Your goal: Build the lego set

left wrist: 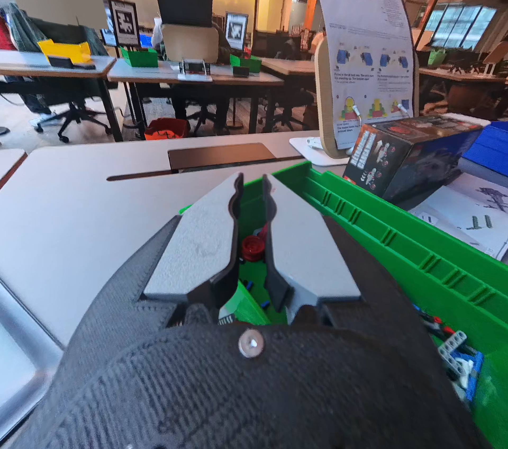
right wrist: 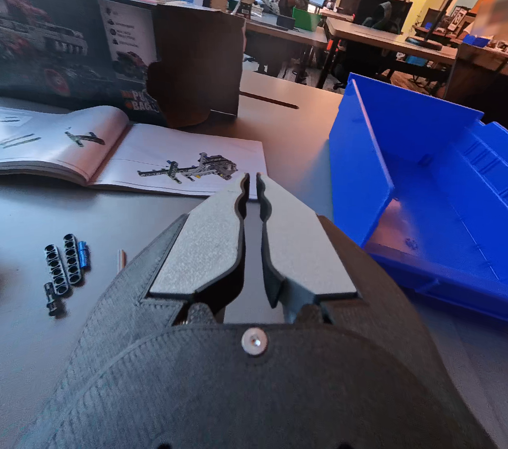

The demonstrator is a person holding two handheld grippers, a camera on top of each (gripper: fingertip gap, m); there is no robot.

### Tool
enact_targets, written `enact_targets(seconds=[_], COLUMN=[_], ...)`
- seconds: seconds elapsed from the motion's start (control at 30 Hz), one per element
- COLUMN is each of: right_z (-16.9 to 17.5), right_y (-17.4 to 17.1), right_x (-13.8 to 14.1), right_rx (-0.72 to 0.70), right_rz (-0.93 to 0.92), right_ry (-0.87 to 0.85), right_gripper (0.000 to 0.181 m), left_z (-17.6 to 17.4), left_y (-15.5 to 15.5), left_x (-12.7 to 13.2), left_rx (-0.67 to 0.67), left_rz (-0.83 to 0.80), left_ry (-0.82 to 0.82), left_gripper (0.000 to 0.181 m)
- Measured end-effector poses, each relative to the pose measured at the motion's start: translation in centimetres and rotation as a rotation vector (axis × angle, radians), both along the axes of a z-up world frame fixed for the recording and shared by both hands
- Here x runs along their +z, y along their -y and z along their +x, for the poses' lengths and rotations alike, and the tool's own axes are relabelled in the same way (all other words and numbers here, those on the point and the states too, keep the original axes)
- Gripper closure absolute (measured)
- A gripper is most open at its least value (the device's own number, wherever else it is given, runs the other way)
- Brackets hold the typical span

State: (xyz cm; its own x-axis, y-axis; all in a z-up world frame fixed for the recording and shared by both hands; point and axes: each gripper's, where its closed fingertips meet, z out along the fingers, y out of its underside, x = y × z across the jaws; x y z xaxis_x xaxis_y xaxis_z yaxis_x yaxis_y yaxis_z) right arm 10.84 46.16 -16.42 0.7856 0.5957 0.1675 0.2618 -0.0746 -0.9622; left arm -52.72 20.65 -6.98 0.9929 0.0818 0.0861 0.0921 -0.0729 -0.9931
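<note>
My left gripper [left wrist: 253, 180] hangs over the near end of a green parts bin [left wrist: 384, 237]. Its jaws stand a narrow gap apart. A red wheel hub [left wrist: 251, 248] fills that gap lower down; I cannot tell whether it is pinched or lies in the bin below. Loose grey, blue and white pieces [left wrist: 457, 358] lie in the bin at the right. My right gripper [right wrist: 253, 177] is shut and empty above the table, pointing at the open instruction booklet [right wrist: 176, 160]. Two black beams [right wrist: 63, 261], a blue pin [right wrist: 83, 254] and a short black connector [right wrist: 51, 298] lie to its left.
The set's dark box stands behind the bin [left wrist: 406, 158] and behind the booklet [right wrist: 68, 50]. An empty blue bin [right wrist: 428, 202] lies on the right. A printed sheet on a stand [left wrist: 365, 50] rises at the back. Other desks and chairs stand beyond. The blue pin [right wrist: 83, 254] lies around 15 centimeters away from my right fingertips.
</note>
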Motion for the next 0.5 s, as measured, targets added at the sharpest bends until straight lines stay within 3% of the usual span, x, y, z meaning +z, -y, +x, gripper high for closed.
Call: enact_targets(seconds=[0.07,0.17,0.33,0.43,0.5], right_z=[-0.4,-0.8,-1.2,-1.2,-1.2], right_y=[0.2,0.2,0.4,0.2,0.0], right_x=[-0.1,-0.7,-0.7,-1.1,-1.4], right_rx=[0.019,0.034,0.036,0.023,0.018], right_rz=[-0.003,-0.015,0.012,0.006,-0.004], right_ry=[0.004,0.033,0.083,0.106,0.121], right_gripper=[0.181,0.181,0.181,0.181,0.181], left_z=[0.4,3.2,5.7,5.4,5.7], left_y=[-0.6,-2.2,-4.1,-4.2,-3.8], left_x=[-0.4,-1.4,-8.7,-12.6,-13.5], left_rx=[-0.018,-0.145,-0.374,-0.434,-0.482], left_rz=[-0.113,-0.319,-0.873,-1.078,-1.18], left_ry=[0.008,-0.083,-0.161,-0.172,-0.113], left_gripper=[0.157,0.16,0.163,0.172,0.179])
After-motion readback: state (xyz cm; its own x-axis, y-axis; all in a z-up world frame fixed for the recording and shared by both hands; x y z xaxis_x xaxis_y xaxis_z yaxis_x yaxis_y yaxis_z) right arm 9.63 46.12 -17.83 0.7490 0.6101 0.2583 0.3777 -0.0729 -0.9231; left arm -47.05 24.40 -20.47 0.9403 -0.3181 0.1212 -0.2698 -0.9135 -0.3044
